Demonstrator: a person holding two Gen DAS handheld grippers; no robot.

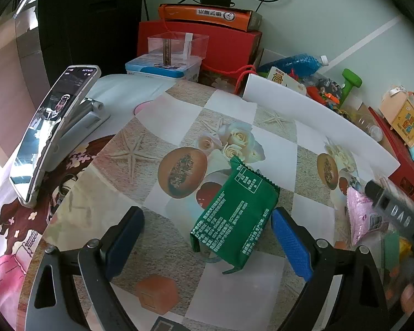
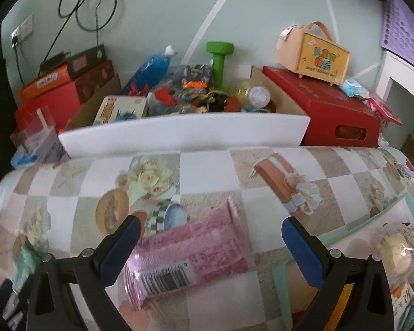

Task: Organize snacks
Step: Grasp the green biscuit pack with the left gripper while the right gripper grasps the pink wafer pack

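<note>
My left tool (image 1: pixel 207 237) stands open low over the surface (image 1: pixel 273 143), its jaws spread to either side of a green packet (image 1: pixel 234 218). The packet lies flat, print side up, nearer the right jaw; whether that jaw touches it I cannot tell. My right tool (image 2: pixel 211 245) is likewise open, its jaws set wide on both sides of a pink packet (image 2: pixel 190 259) that lies barcode up and grips nothing. In the left view the pink packet (image 1: pixel 364 218) lies toward the right edge of the surface, well apart from the green one, with the body of the right tool just above it.

Along the far edge stands a white tray (image 2: pixel 179 132), filled with toys, a blue bottle (image 2: pixel 154 66) and a green dumbbell (image 2: pixel 219 63); red boxes (image 2: pixel 334 110) flank it. A phone (image 1: pixel 52 135) on a stand occupies the left edge. Further wrapped snacks (image 2: pixel 397 256) lie near the right edge, partly blurred.

Judged from this layout, the task is at an early stage: both packets rest loose on the surface, neither is held, and no sorted group of snacks is visible. Remaining, as I read it: closing each tool on its packet, carrying both to a common place, then dealing with the snacks at the right edge. Where they belong the views do not show
</note>
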